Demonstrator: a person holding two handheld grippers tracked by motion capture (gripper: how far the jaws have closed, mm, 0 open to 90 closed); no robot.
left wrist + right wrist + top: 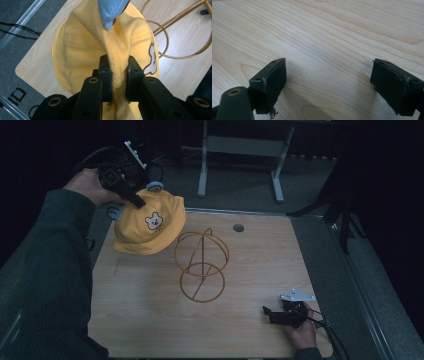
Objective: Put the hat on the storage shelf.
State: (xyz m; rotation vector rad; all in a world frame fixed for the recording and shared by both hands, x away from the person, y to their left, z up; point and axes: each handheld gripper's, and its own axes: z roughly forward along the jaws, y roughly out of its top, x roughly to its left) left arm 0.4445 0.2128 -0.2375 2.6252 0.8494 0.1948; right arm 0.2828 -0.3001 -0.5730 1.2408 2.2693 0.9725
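1. two grippers on my screens. left gripper (131,195) is raised over the far left corner of the wooden table (150,320), held in the person's left hand (87,185).
2. its jaws are clamped on a pinched fold of the yellow hat (150,222); in the left gripper view the seam of the hat (120,72) runs straight up between the two black jaws, fabric squeezed tight.
3. hat hangs from that grip above the table, brim drooping, bear patch (155,221) facing the camera. a light blue ear (110,12) sticks up at the crown.
4. gold wire stand (201,265), made of rings on a slanted rod, sits near the table's middle, just right of the hat; the hat's brim overlaps its top ring in the high view, contact i cannot tell.
5. right gripper (272,314) lies low at the near right of the table in the right hand (302,327), well apart from the hat and the stand.
6. in the right gripper view its jaws stand wide, nothing between them but bare wood grain (324,50).
7. a small round hole (238,227) marks the far edge of the table top.
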